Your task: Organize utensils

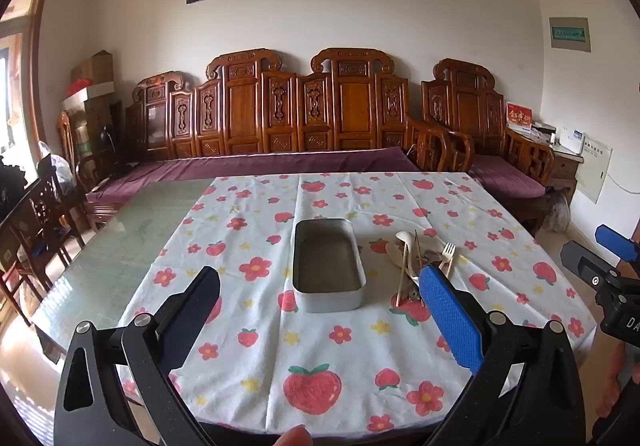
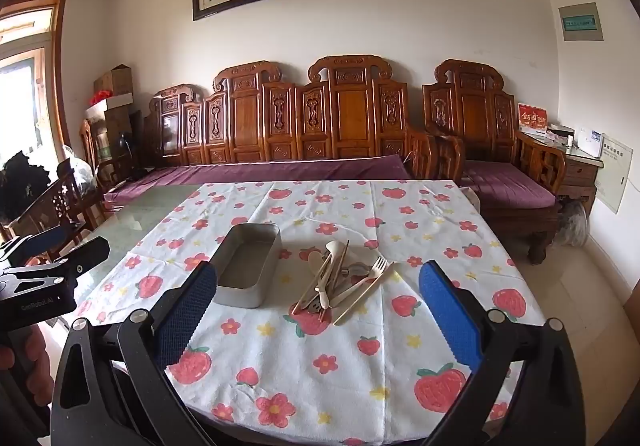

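Right wrist view: the right gripper [image 2: 316, 310] hangs wide open and empty above the near table edge, aimed at the utensil pile [image 2: 340, 282] lying on the strawberry tablecloth [image 2: 320, 386]. The left gripper [image 1: 320, 310] is likewise spread and empty, facing the metal tin [image 1: 328, 266], which sits empty just left of the pile. The pieces cross, so it seems wisest to pinch a top one, like the fork [image 2: 366, 280], by its handle.
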`<state>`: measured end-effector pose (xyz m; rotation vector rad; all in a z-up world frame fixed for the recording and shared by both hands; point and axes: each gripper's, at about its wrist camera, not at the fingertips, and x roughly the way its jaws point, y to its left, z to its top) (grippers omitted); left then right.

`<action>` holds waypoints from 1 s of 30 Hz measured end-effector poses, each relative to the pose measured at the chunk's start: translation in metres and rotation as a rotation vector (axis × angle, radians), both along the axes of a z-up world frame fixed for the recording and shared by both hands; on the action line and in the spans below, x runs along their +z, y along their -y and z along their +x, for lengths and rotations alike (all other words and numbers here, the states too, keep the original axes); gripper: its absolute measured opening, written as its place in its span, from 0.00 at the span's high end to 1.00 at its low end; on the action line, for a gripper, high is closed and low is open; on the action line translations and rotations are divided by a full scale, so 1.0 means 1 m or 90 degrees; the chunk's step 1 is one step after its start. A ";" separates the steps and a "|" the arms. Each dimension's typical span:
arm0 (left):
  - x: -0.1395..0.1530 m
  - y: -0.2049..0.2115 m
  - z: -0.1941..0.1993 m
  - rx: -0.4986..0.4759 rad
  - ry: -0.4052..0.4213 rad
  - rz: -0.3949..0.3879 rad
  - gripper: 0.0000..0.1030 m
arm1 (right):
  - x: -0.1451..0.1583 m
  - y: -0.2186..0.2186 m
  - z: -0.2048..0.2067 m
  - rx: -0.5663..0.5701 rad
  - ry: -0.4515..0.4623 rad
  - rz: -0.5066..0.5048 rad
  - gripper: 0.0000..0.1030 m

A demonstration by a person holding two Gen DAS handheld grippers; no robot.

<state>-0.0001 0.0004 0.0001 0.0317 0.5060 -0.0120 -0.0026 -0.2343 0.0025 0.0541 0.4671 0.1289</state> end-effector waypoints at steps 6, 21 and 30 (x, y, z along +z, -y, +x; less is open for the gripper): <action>0.000 0.001 0.000 0.001 0.001 0.004 0.06 | 0.002 -0.001 -0.001 0.000 0.001 -0.002 0.02; 0.000 0.000 0.000 0.001 0.003 0.001 0.06 | 0.002 0.000 0.000 -0.001 0.002 -0.001 0.02; 0.000 0.000 0.000 0.001 0.004 0.002 0.06 | 0.003 0.000 -0.001 -0.001 0.004 -0.001 0.02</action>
